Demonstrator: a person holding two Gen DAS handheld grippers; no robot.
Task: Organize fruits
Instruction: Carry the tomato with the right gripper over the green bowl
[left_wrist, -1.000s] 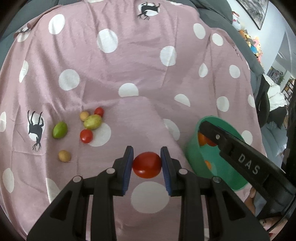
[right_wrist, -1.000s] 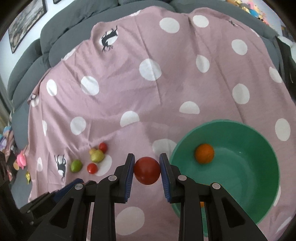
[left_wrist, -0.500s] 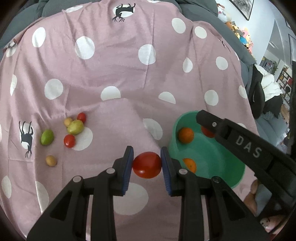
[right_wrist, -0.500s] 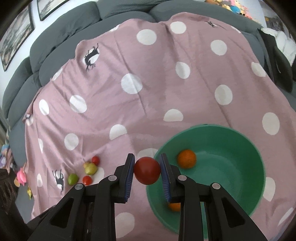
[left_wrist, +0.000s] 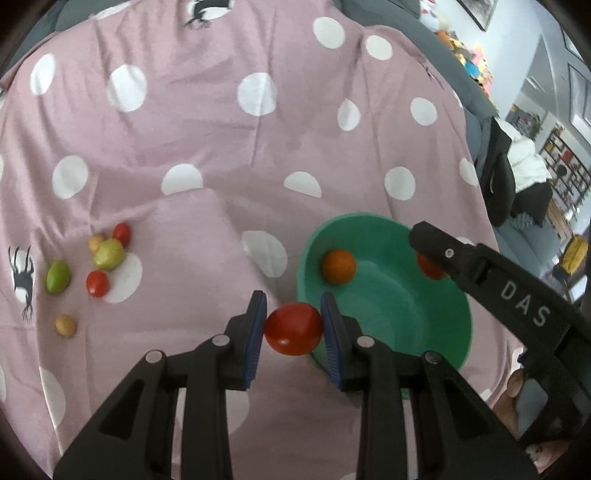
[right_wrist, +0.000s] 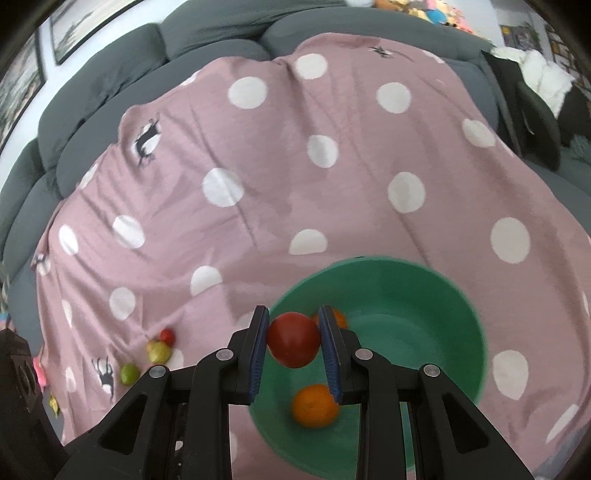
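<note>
My left gripper (left_wrist: 293, 315) is shut on a red tomato (left_wrist: 293, 330), which hangs just left of the green bowl (left_wrist: 373, 219), by its near rim. My right gripper (right_wrist: 293, 325) is shut on another red tomato (right_wrist: 293, 347), above the left part of the bowl (right_wrist: 436, 280). In the bowl lie an orange (right_wrist: 316, 404) and a second orange (right_wrist: 338, 319), half hidden by a finger. In the left wrist view the right gripper's finger (left_wrist: 465, 260) reaches over the bowl, its tomato (left_wrist: 428, 267) partly covered.
Several small fruits sit on the pink spotted cloth (left_wrist: 207, 129) at the left: a green lime (left_wrist: 58, 277), a yellow-green fruit (left_wrist: 108, 253), two small red tomatoes and two small tan fruits. A grey sofa (right_wrist: 184, 44) rings the cloth.
Both grippers have moved right toward the bowl, each still holding its tomato. The right one has passed from left of the bowl to over its left part.
</note>
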